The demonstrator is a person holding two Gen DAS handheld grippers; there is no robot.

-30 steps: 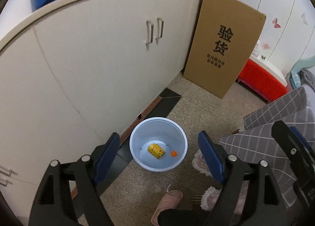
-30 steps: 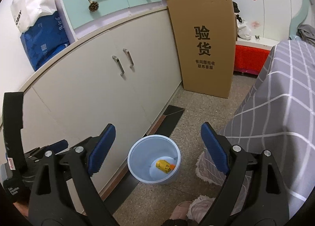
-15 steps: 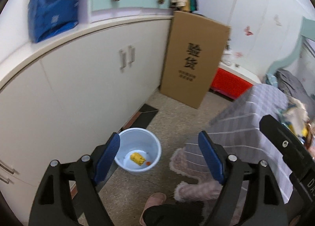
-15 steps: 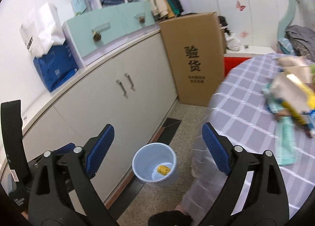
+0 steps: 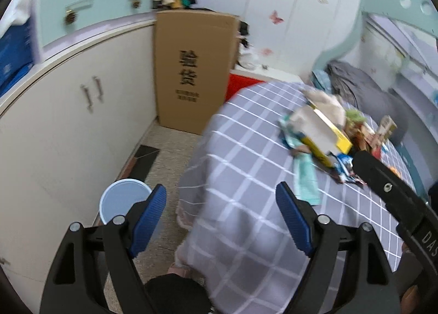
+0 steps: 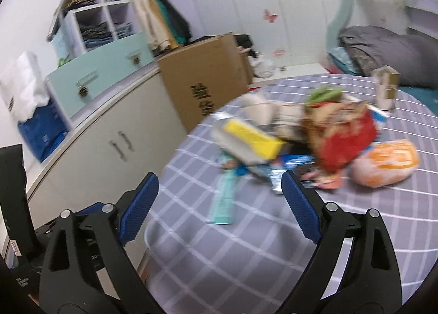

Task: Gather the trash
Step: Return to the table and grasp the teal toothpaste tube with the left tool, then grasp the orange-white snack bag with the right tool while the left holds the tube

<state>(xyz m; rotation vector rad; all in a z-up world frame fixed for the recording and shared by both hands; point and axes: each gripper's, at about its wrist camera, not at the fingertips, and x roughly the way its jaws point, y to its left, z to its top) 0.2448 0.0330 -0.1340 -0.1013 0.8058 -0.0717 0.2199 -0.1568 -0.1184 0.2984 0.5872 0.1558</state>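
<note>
Left tool (image 5: 221, 218), right tool (image 6: 220, 199): both released, empty. Blurred trash pile (image 6: 314, 133) on checked table (image 6: 246, 253), apparently wrappers.

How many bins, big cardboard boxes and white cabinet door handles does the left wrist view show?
Bin: 1
Cardboard box: 1
Door handles: 2
Total: 4
</note>
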